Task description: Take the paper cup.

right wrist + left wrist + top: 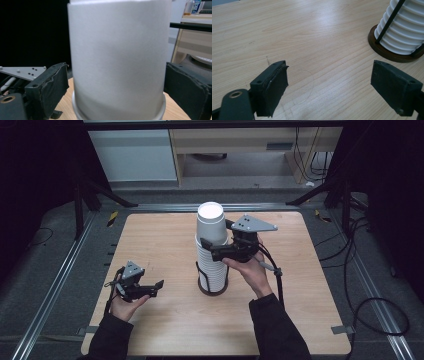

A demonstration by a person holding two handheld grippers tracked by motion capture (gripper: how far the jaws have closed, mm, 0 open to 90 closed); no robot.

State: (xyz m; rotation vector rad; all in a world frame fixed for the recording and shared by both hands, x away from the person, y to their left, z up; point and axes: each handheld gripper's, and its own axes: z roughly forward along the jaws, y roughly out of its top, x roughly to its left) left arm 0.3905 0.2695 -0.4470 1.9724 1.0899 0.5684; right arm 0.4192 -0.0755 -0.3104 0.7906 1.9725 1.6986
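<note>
No writing can be read on the top cup (210, 222), which stands upright, mouth up, on the cup stack (212, 265) between the right claw's (116, 82) jaws; whether they pinch it, I cannot tell. The left claw (329, 82) is spread over the pale wooden surface (165, 245), beside the stack's dark base (387, 53).

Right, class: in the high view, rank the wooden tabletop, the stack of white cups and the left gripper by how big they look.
1. Wooden tabletop, by far the largest.
2. Stack of white cups.
3. Left gripper, smallest; it lies nearer the camera, yet looks smaller.
</note>
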